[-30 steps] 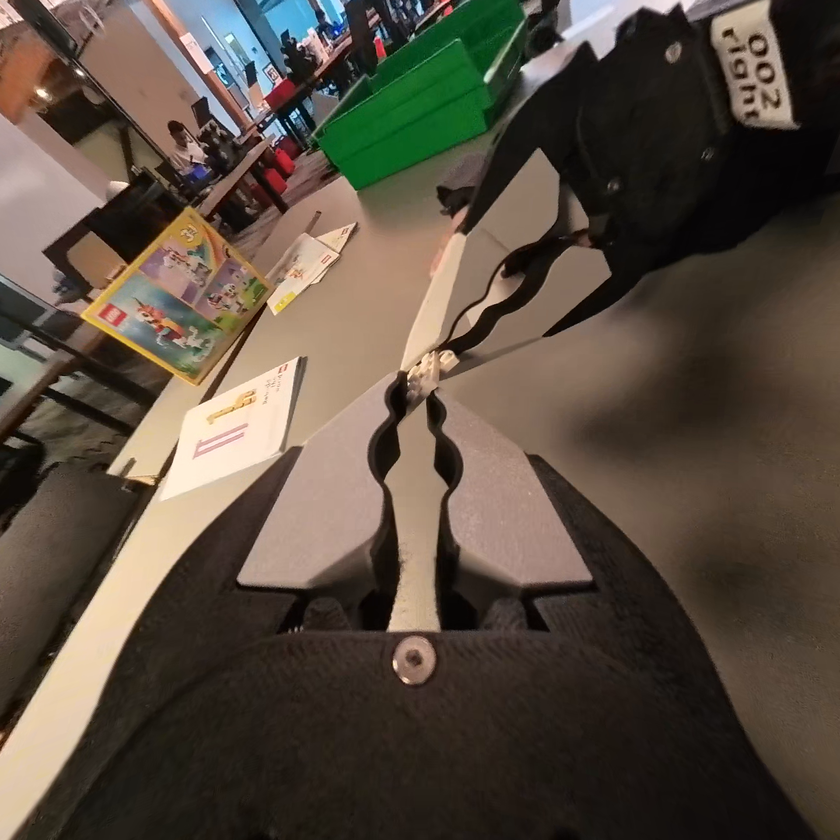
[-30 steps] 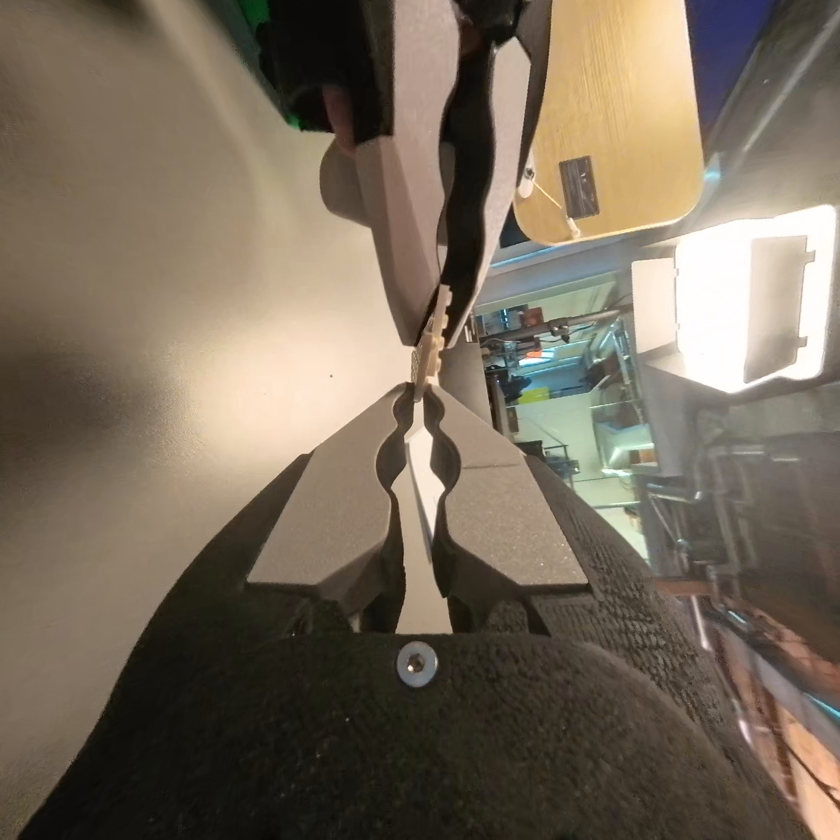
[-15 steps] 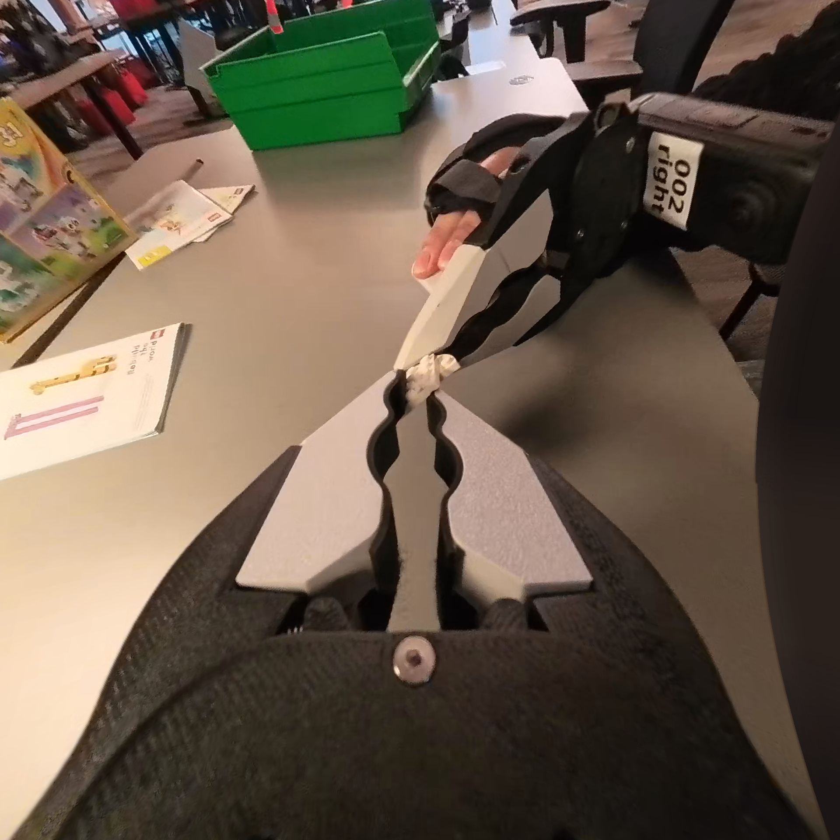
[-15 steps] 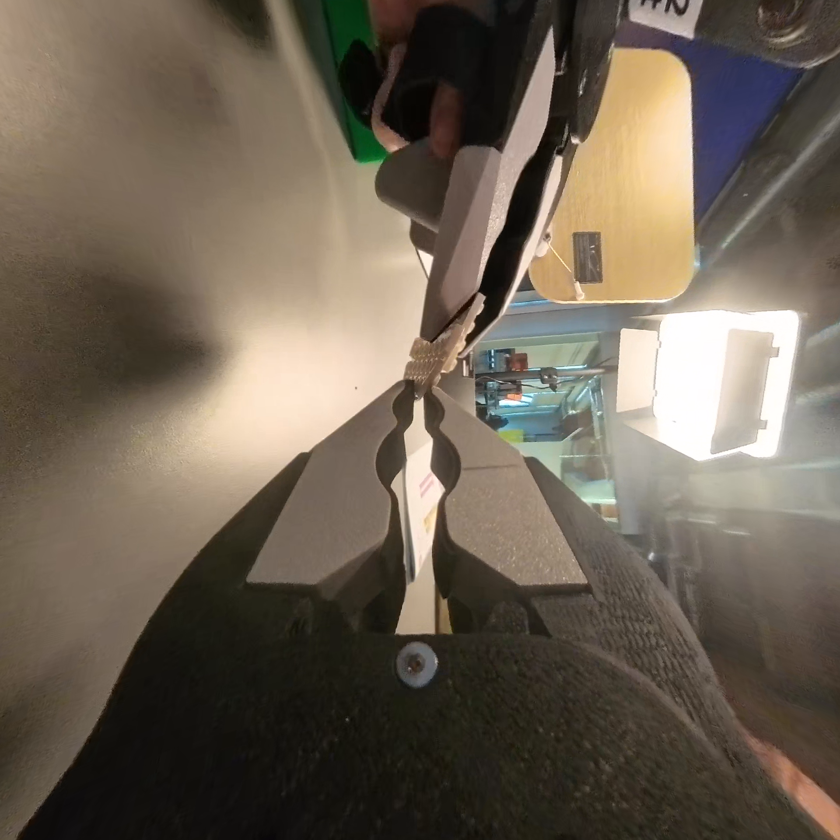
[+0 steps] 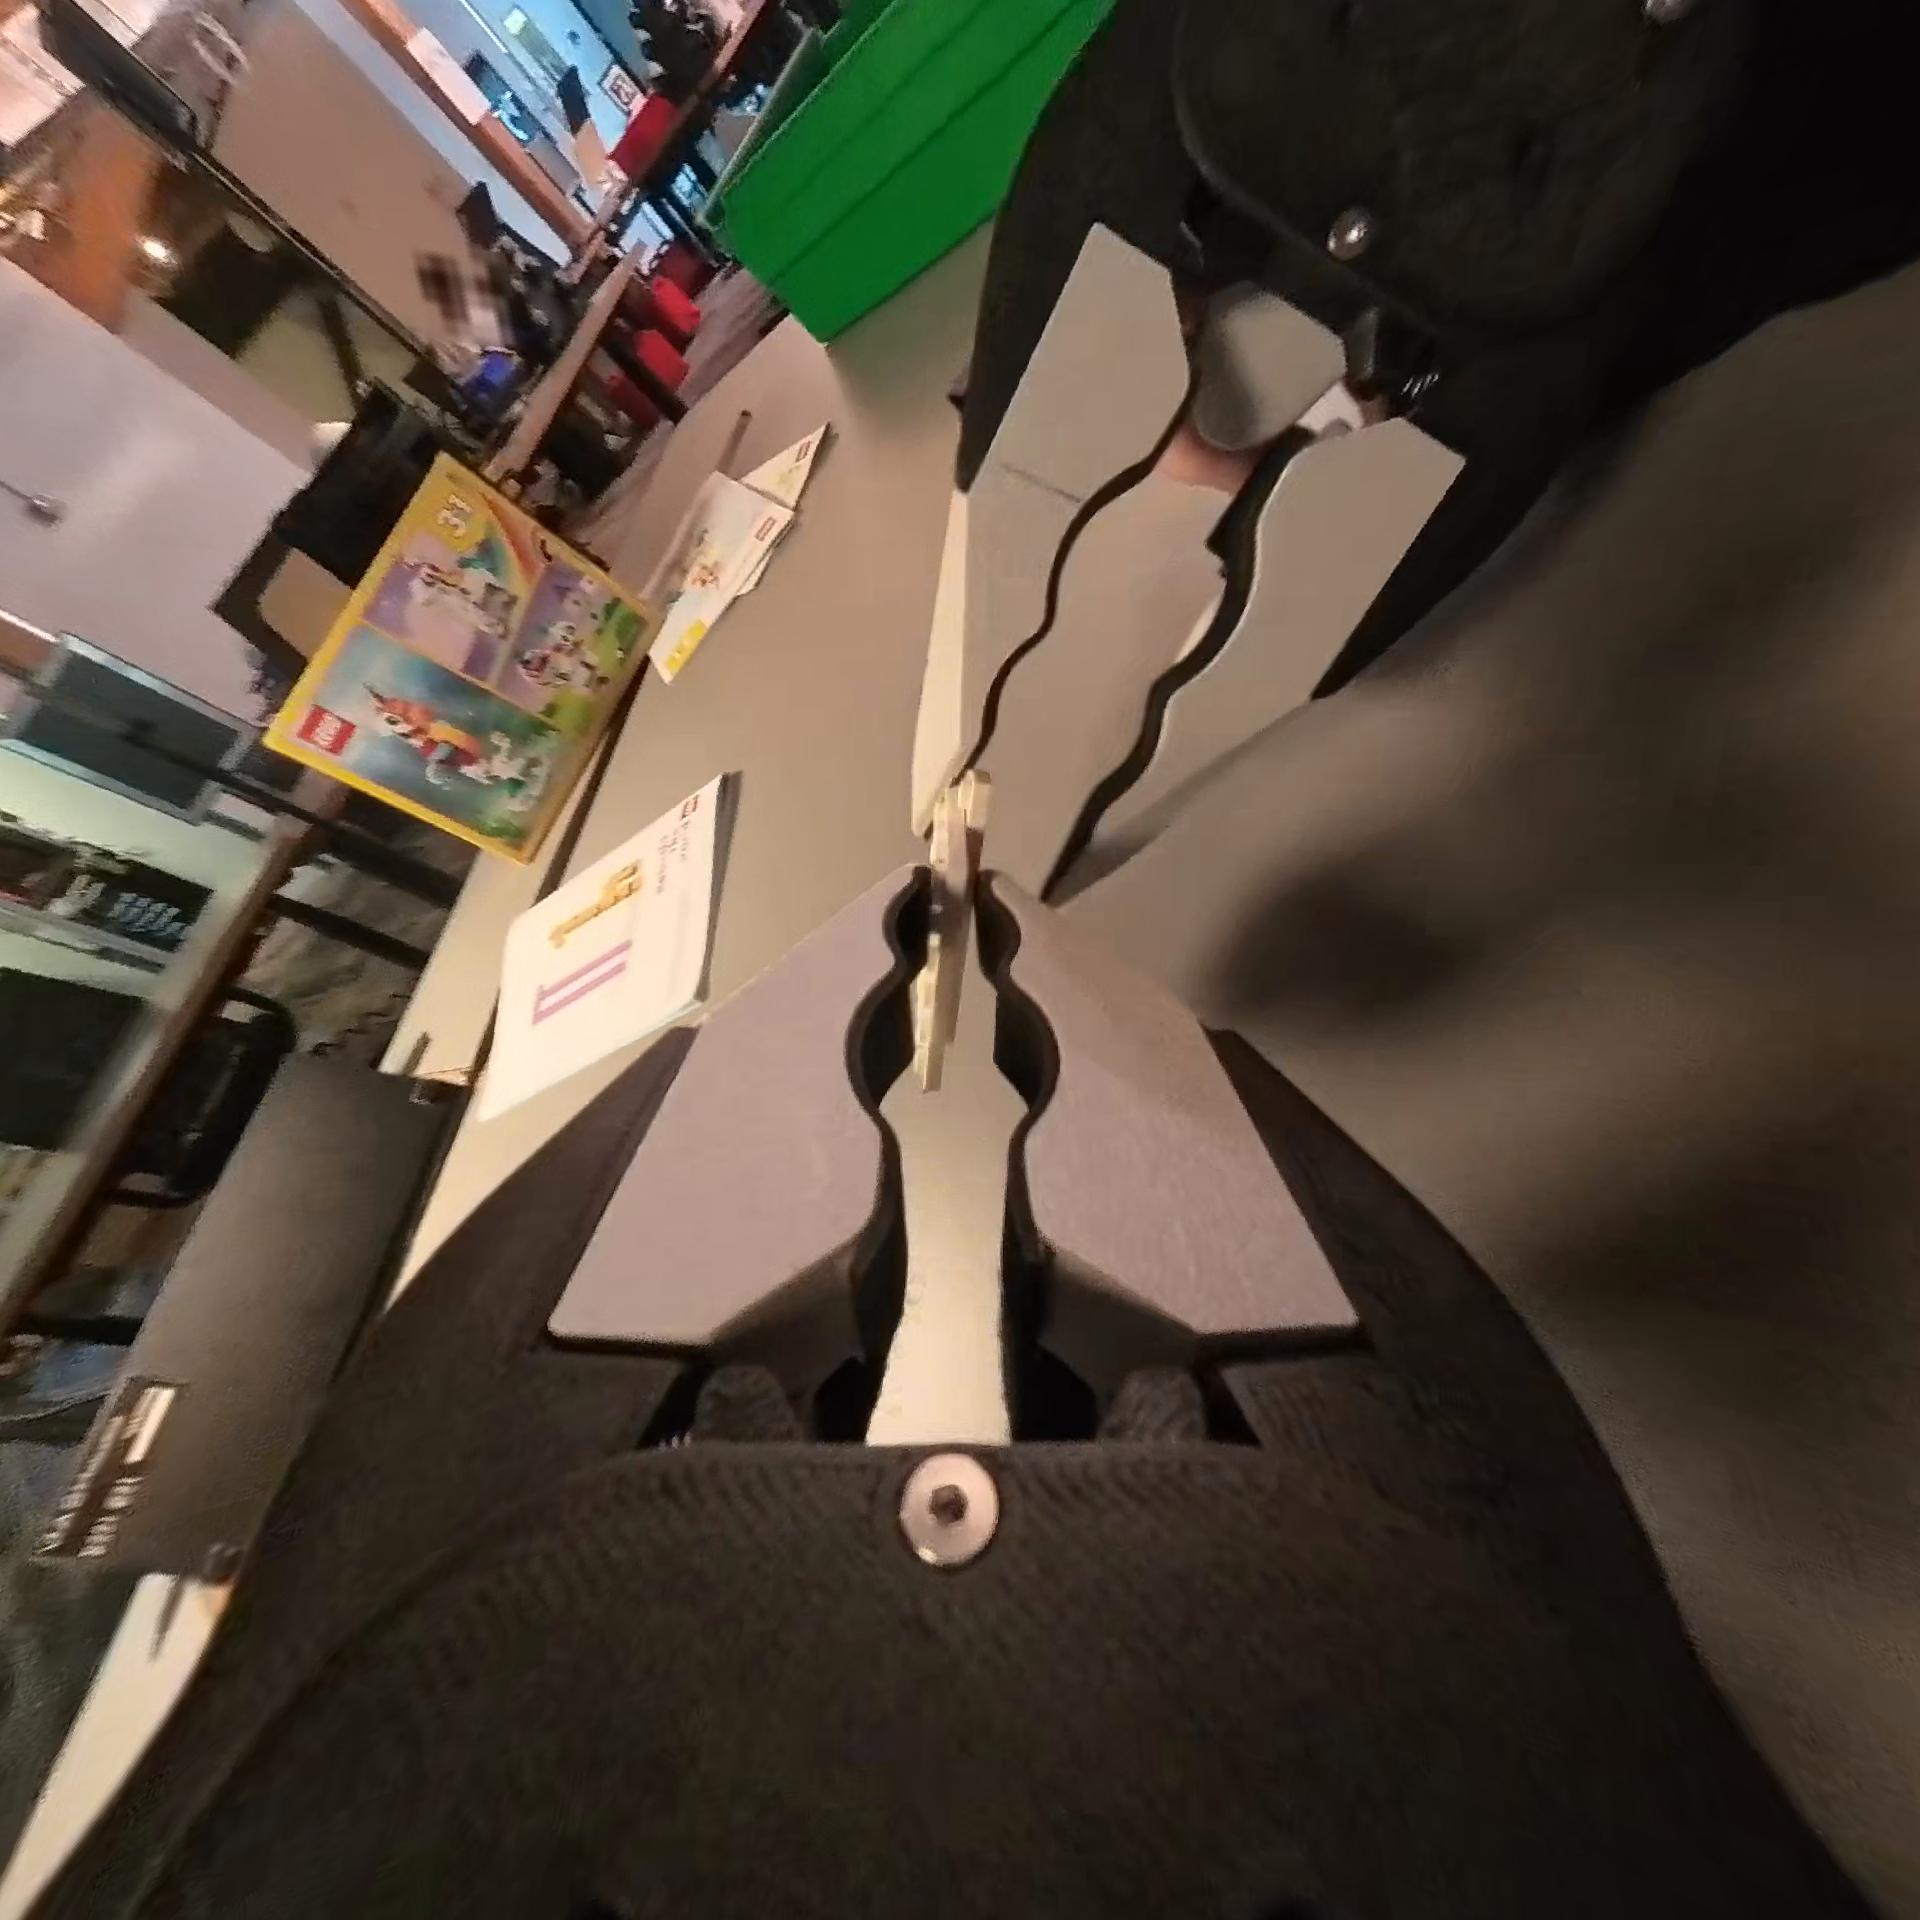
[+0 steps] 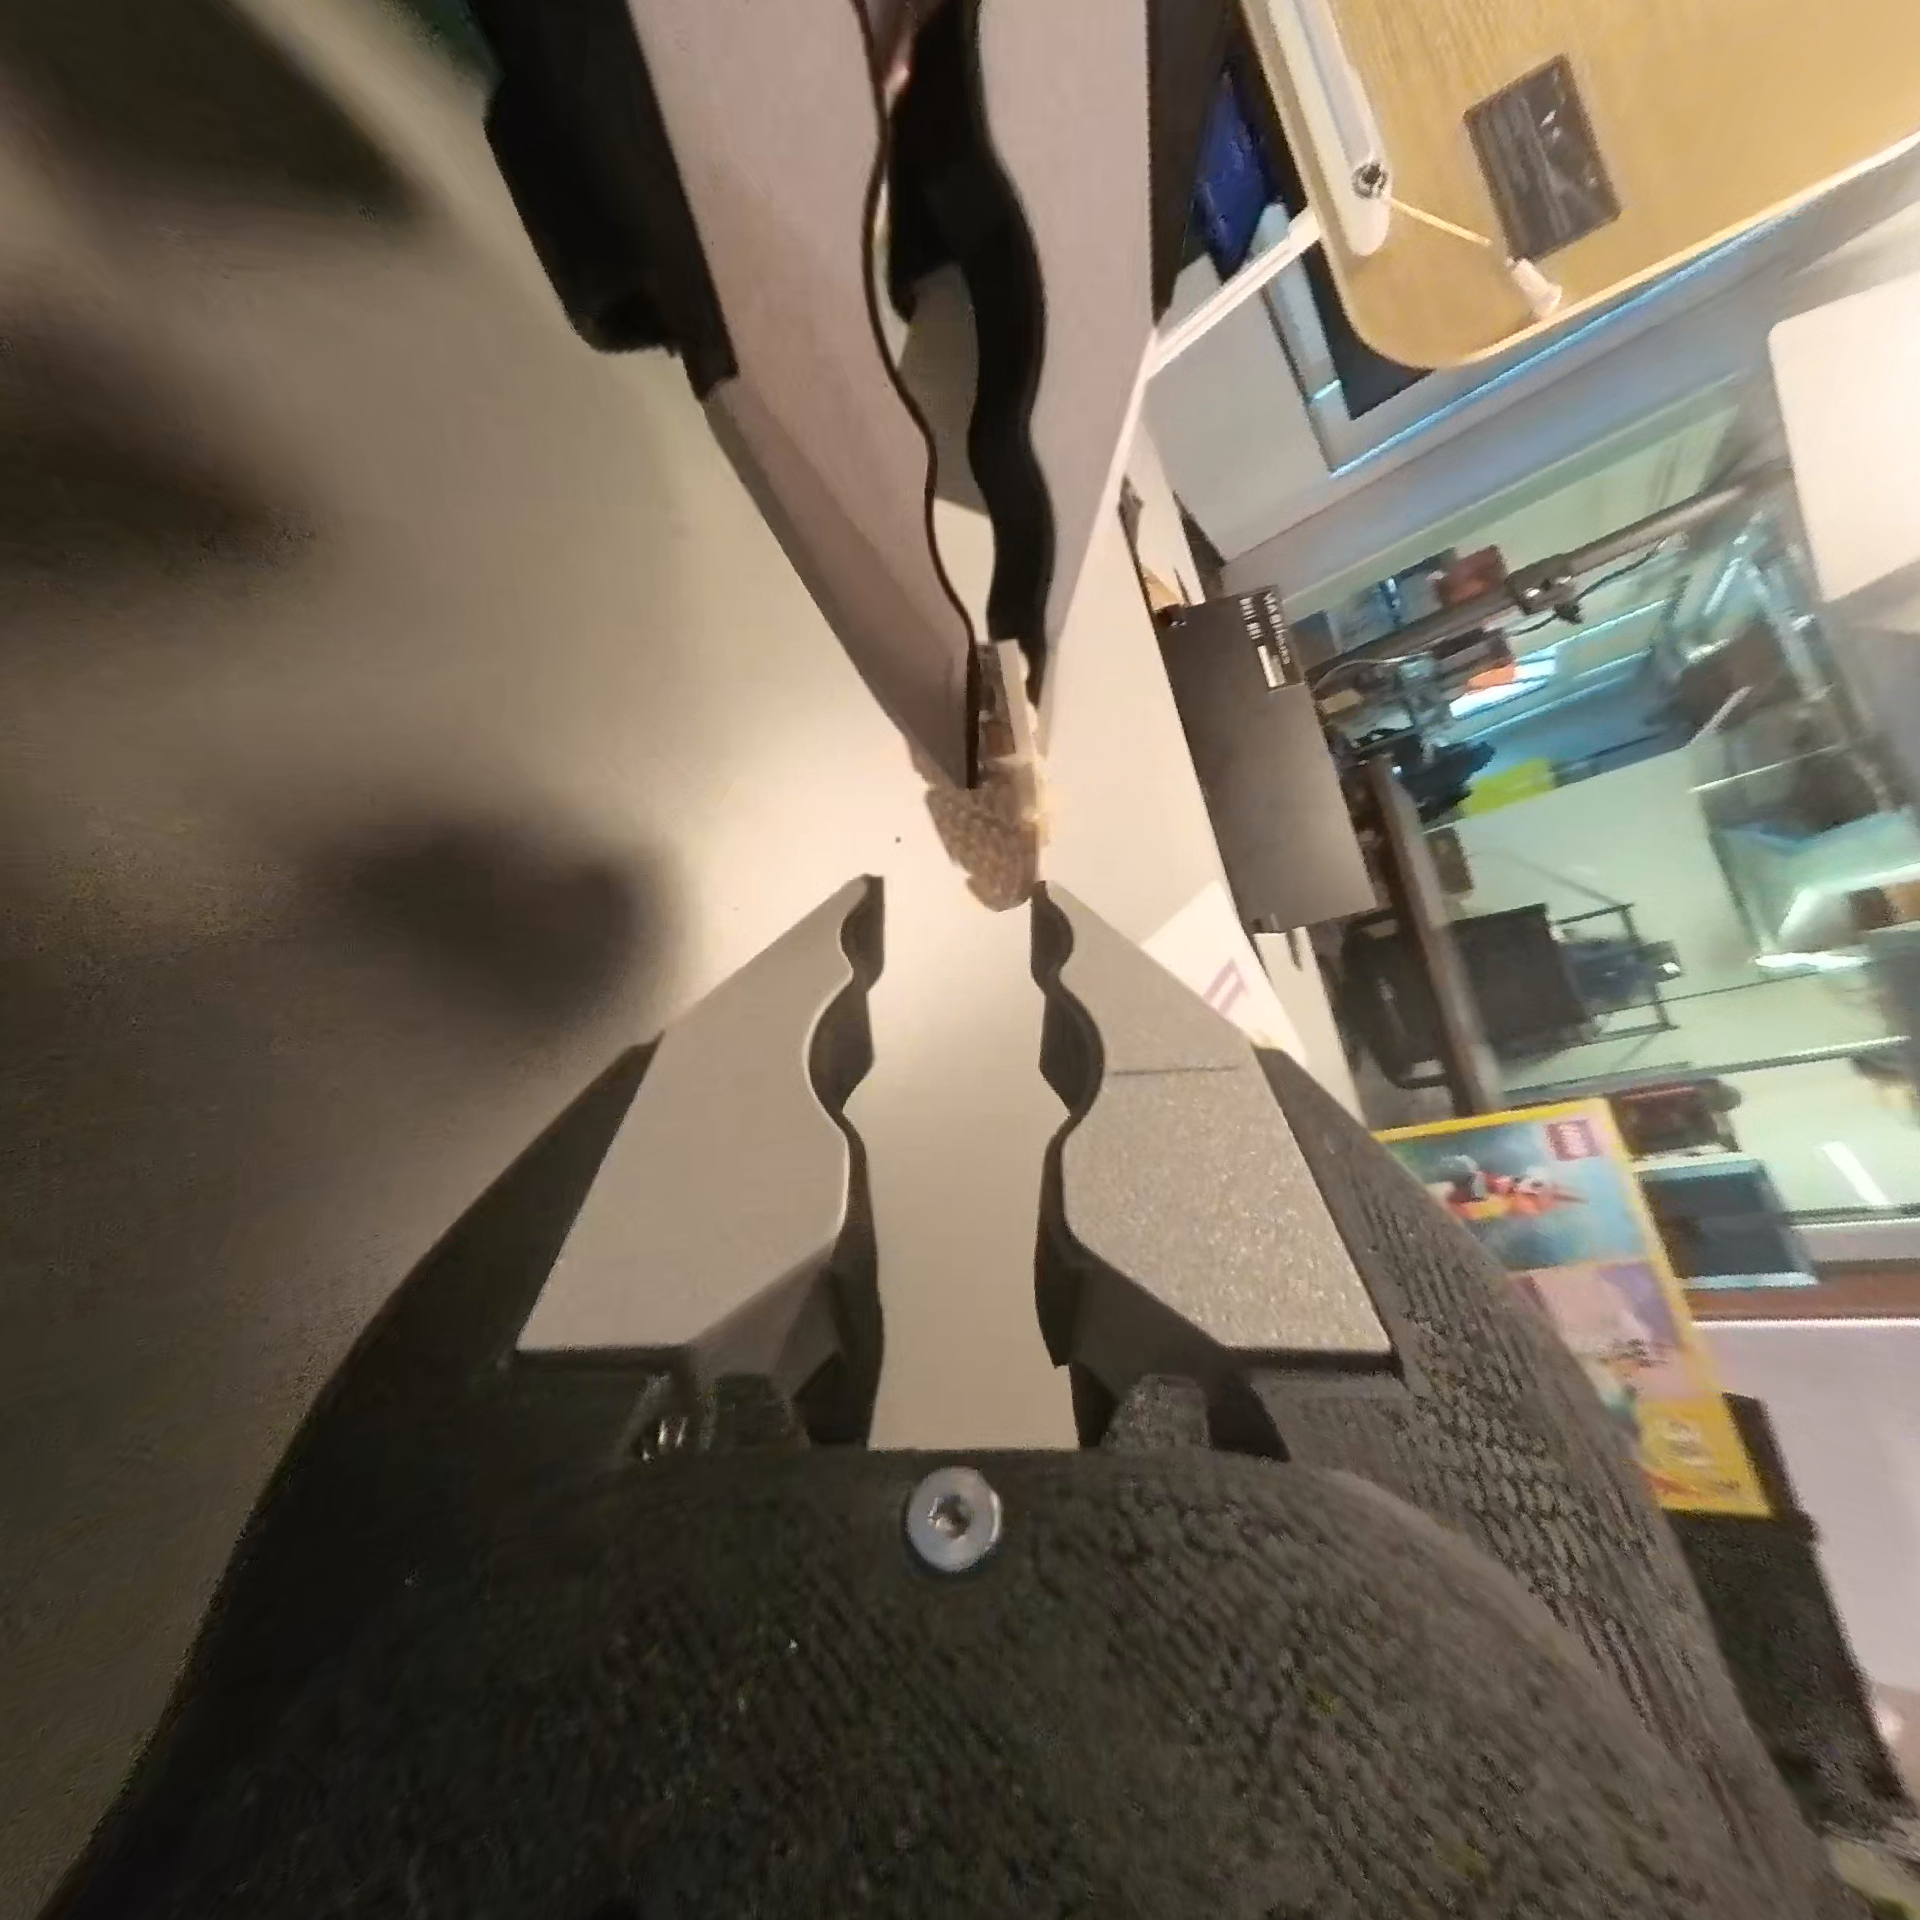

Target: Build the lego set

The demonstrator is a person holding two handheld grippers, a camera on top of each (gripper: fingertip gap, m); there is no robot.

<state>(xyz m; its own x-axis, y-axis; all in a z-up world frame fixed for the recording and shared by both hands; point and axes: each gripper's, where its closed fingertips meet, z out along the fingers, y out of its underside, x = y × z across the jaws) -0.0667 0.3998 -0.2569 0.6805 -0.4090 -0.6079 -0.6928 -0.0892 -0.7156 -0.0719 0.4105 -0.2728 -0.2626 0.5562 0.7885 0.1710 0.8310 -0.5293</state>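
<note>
While both tools meet tip to tip over the grey worktop [image 5: 1558, 935]:
Right tongs [image 6: 956, 904]: spread, empty, nearest the plate's free end.
Left tongs [image 5: 948, 883]: pinching the plate edge-on.
White lego plate [image 5: 940, 977]: long axis along the left fingers, probably touching one right tip.

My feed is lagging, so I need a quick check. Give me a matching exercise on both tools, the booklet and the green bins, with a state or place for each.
Things:
1. left tool
2. right tool
3. booklet
4. green bins

States or places:
A. far end of the table
B. open
C. shut on the white lego piece
D. lying flat near the table's edge

Pairs: 1-C, 2-B, 3-D, 4-A
</note>
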